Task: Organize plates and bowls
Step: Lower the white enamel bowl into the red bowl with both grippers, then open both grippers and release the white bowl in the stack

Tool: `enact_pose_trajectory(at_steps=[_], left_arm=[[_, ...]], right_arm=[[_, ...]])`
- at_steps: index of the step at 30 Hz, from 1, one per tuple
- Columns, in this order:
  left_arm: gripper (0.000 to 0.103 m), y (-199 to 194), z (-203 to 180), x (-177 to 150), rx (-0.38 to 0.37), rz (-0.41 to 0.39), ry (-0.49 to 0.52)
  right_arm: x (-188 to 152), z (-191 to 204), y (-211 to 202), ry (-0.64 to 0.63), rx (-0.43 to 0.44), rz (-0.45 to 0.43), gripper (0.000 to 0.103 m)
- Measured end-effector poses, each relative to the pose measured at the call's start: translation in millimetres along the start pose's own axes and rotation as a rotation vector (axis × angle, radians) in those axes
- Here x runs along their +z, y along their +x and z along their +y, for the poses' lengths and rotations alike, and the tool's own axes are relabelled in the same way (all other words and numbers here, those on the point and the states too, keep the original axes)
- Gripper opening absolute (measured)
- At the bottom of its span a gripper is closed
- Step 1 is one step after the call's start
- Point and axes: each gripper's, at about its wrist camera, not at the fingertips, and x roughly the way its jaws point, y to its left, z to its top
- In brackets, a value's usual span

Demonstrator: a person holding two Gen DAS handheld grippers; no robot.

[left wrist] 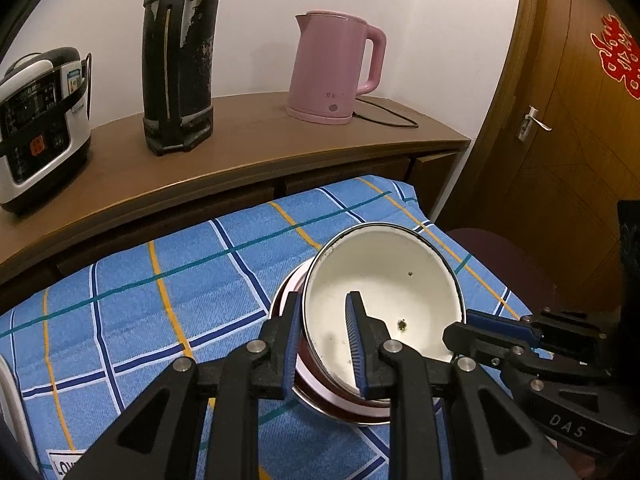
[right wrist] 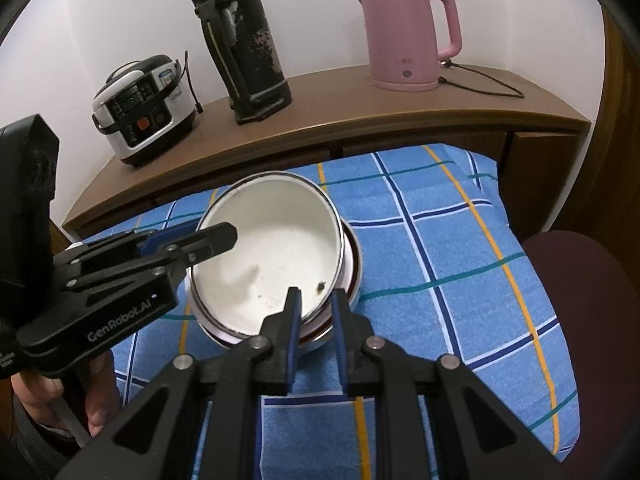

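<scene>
Two grippers clamp one white bowl (left wrist: 380, 280), tilted in a red-banded bowl (left wrist: 320, 392) lower centre: the left gripper (left wrist: 324, 344) pinches its near rim. Only the right-wrist view shows the right gripper (right wrist: 316, 320) pinching its rim and a hand (right wrist: 96, 404) lower left.

"gen robot.ai" on the left tool (right wrist: 216, 240); "das" on the right tool (left wrist: 454, 338).

White enamel bowl (left wrist: 384, 276), speckled inside, is tilted and nested in a red-and-white striped bowl (left wrist: 320, 390) set on checked cloth.
</scene>
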Motion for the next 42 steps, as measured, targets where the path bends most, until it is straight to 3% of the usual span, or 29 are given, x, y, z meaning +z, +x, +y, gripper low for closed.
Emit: enact_pose_trajectory(at_steps=[28,36,40,41,42], left_arm=[[0.024,8.7,9.2,0.7,-0.018,0.024,-0.016],[0.024,9.0,0.7,-1.2,0.021,0.009,0.032],[0.031,7.7,-2.7,-1.1,0.033,-0.004,0.057],[0.036,5.0,-3.6,-0.5,0.045,-0.019,0.067],[0.054,2.2,-3.9,0.0,0.055,-0.034,0.073]], right_arm=[[1.6,-3.3,1.3,0.021,0.028,0.014,0.017],[1.8,-2.9,0.8,0.023,0.029,0.014,0.017],[1.3,-5.6,0.2,0.025,0.017,0.007,0.017],[1.3,-5.9,-1.0,0.021,0.007,0.001,0.019],[1.3,-6.2,-5.0,0.017,0.002,-0.017,0.024]])
